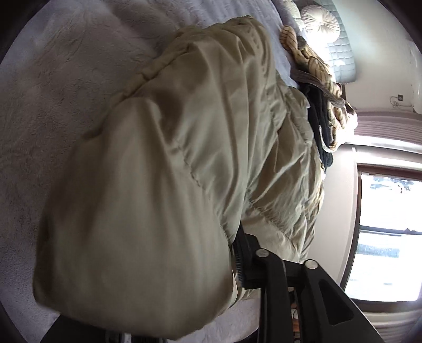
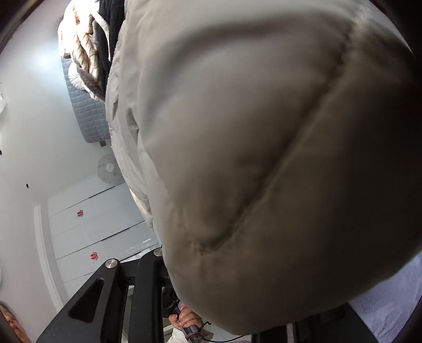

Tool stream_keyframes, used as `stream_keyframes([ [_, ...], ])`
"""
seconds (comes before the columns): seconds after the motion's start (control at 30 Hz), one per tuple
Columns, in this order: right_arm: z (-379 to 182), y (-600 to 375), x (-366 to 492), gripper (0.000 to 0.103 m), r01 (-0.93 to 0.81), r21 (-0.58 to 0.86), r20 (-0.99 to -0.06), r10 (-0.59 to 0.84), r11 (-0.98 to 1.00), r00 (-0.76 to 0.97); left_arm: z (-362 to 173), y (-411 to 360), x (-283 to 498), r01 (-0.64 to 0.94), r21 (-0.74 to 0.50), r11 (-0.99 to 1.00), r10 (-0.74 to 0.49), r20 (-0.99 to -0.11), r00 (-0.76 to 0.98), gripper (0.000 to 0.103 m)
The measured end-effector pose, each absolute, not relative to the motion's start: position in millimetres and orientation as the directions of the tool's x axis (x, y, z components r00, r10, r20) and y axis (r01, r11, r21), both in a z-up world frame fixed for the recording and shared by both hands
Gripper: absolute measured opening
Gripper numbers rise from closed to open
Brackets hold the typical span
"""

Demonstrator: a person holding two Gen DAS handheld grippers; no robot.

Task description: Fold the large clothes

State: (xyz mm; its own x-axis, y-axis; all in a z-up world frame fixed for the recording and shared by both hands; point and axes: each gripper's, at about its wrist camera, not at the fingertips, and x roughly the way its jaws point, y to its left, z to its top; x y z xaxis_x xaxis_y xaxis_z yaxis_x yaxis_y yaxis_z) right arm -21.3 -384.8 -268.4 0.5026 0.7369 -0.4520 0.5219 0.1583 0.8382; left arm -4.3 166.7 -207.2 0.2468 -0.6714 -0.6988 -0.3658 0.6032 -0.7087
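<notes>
A large beige puffer jacket [image 1: 184, 137] lies on a pale fuzzy bedspread [image 1: 52, 92] and fills most of both views [image 2: 263, 147]. In the left wrist view my left gripper [image 1: 238, 253] is shut on the jacket's padded edge; one black finger [image 1: 244, 245] shows and the fabric drapes over the other. In the right wrist view my right gripper [image 2: 168, 266] is shut on the jacket too, with a thick quilted fold bulging over its fingers and hiding the tips.
A pile of other clothes, striped tan [image 1: 311, 58] and dark [image 1: 319, 118], lies beyond the jacket; it also shows in the right wrist view [image 2: 87, 47]. A round cushion [image 1: 320, 22], quilted headboard [image 2: 87, 110], window [image 1: 390, 237] and white wardrobe doors [image 2: 100, 224] surround the bed.
</notes>
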Motion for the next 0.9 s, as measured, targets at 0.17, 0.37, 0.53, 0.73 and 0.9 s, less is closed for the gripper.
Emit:
stream_keyframes([
  [0.17,-245.6,-396.0,-30.3,0.047,0.551,0.791,-0.551,0.702,0.266,0.452,-201.1,172.9,-7.5,-0.4,-0.608,0.686,-0.584,-0.788,0.196,0.071],
  [0.37,-206.5,-394.5,-34.7,0.069,0.545,0.693,-0.699,0.622,0.471,0.353,-159.6,180.9,-12.2,-0.305,-0.472,0.827,-0.439,-0.882,0.171,0.075],
  [0.53,-175.2,-381.7,-40.2,0.071,0.498,0.629,-0.772,0.555,0.597,0.31,-123.6,184.7,-17.8,-0.246,-0.389,0.888,-0.342,-0.915,0.212,0.075],
  [0.73,-162.7,-349.8,-43.4,0.082,0.374,0.628,-0.778,0.563,0.683,0.279,-87.3,174.5,-9.3,-0.2,-0.344,0.917,-0.284,-0.918,0.277,0.075],
  [0.9,-132.0,-310.0,-33.7,0.082,0.252,0.607,-0.793,0.556,0.754,0.248,-79.6,151.8,11.6,-0.133,-0.318,0.939,-0.272,-0.921,0.28,0.075],
])
